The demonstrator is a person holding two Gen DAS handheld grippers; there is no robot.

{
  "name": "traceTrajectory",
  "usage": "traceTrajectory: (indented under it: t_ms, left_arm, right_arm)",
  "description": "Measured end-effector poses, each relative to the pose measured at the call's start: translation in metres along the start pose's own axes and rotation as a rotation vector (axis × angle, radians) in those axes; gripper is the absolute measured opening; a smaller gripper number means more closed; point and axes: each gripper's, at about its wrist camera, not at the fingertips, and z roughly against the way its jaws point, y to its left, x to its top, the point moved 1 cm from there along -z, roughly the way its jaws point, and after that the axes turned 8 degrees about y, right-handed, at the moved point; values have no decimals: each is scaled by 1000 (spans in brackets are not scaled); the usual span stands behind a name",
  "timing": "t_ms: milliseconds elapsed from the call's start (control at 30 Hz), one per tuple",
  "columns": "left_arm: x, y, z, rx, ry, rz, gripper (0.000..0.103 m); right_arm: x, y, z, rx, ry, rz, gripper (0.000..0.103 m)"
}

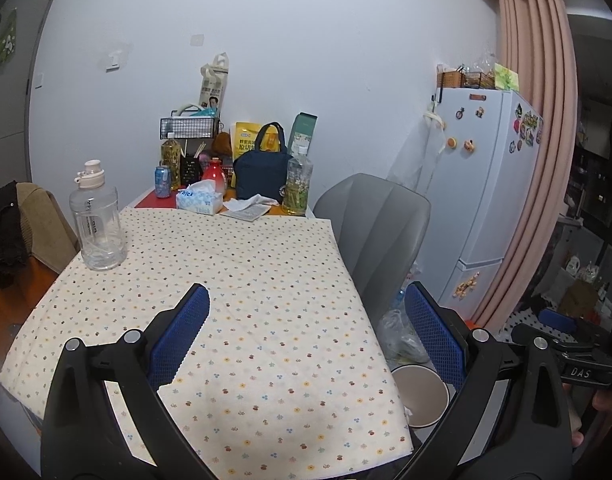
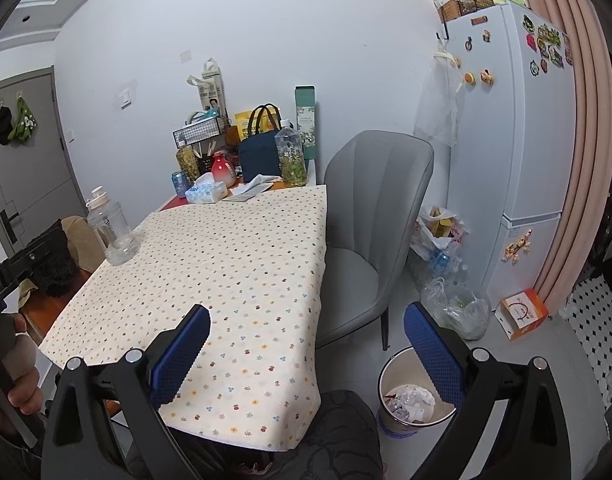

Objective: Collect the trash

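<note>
A small white bin [image 2: 414, 402] with crumpled paper and wrappers in it stands on the floor right of the table; its rim shows in the left wrist view [image 1: 422, 394]. My left gripper [image 1: 306, 312] is open and empty above the near end of the dotted tablecloth [image 1: 233, 300]. My right gripper [image 2: 306, 332] is open and empty, between the table's right edge and the bin. A crumpled white tissue [image 1: 253, 201] and a flat paper packet [image 1: 243, 213] lie at the table's far end, also in the right wrist view [image 2: 261, 180].
A clear water jug [image 1: 97, 224] stands at the table's left. Bottles, a can [image 1: 162, 181], a tissue box [image 1: 197, 202] and a navy bag [image 1: 261, 172] crowd the far end. A grey chair [image 2: 370, 232], plastic bags [image 2: 454, 308], an orange box [image 2: 522, 314] and a fridge [image 2: 514, 140] stand to the right.
</note>
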Motion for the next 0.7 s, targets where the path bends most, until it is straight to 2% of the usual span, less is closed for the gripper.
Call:
traceTrajectory:
  t_ms: [700]
  left_arm:
    - [-8, 1, 11, -23, -22, -2, 97]
  right_arm:
    - [-7, 5, 3, 9, -1, 11, 95]
